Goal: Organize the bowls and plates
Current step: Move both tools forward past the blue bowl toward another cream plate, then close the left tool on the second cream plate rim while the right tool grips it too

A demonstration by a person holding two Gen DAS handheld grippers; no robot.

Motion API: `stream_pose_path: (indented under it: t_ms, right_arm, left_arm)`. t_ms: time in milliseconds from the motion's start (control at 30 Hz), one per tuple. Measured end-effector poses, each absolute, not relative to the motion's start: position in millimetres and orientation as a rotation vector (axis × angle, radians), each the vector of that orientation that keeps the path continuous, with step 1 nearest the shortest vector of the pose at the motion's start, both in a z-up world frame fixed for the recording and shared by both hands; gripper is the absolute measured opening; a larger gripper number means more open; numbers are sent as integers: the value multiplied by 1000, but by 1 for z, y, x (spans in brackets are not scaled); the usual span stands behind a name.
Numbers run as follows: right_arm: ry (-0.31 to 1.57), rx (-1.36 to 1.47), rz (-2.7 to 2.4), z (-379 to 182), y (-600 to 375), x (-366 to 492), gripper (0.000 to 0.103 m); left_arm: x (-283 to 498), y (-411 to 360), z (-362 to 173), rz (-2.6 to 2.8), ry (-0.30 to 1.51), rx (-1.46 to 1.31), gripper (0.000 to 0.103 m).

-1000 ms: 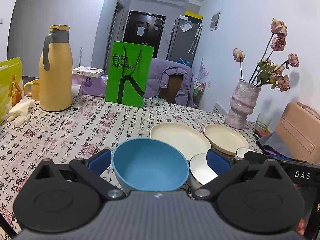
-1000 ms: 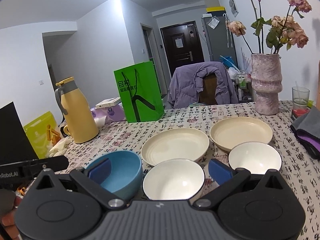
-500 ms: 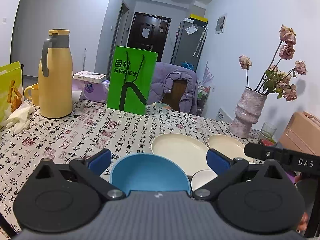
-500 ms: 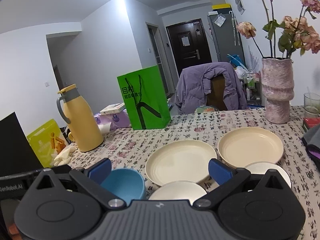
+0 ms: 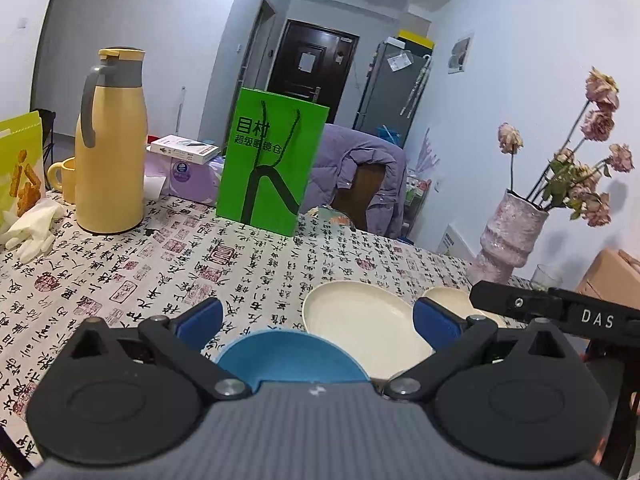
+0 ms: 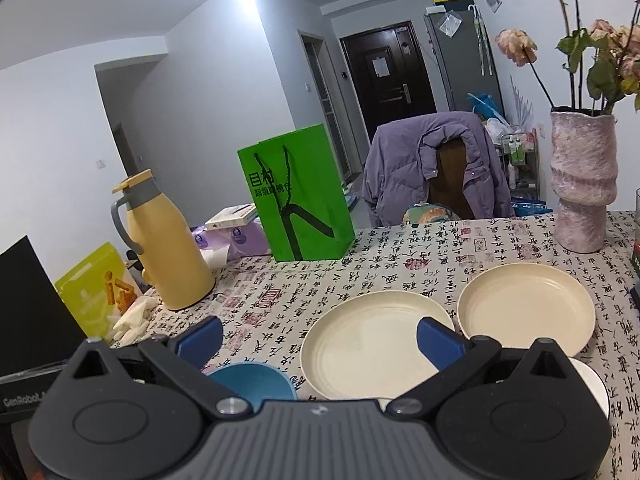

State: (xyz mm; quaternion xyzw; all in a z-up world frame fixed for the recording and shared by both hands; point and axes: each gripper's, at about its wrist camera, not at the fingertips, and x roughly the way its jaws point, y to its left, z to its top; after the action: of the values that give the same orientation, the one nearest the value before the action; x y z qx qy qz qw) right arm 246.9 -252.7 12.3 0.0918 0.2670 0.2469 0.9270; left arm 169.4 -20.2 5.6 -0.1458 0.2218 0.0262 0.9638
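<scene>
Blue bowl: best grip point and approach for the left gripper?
Take the blue bowl by its rim wall, one finger inside and one outside, coming down from above at the near edge. It sits upright and open-mouthed, right under the open left gripper, so probably little travel is needed. A cream plate lies close on its right.

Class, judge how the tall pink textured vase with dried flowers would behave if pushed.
The tall pink textured vase probably tips easily: narrow body, long flower stems above. It looks ceramic, so likely heavy and fragile.
</scene>
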Motion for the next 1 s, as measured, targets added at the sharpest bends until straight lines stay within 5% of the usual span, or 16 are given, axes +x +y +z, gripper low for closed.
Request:
stream_pose_path:
  t_ms: [1000]
  right_arm:
    - [571, 299, 497, -6, -281, 314, 103]
  left_arm:
    - [238, -46, -11, 123, 490, -299, 103]
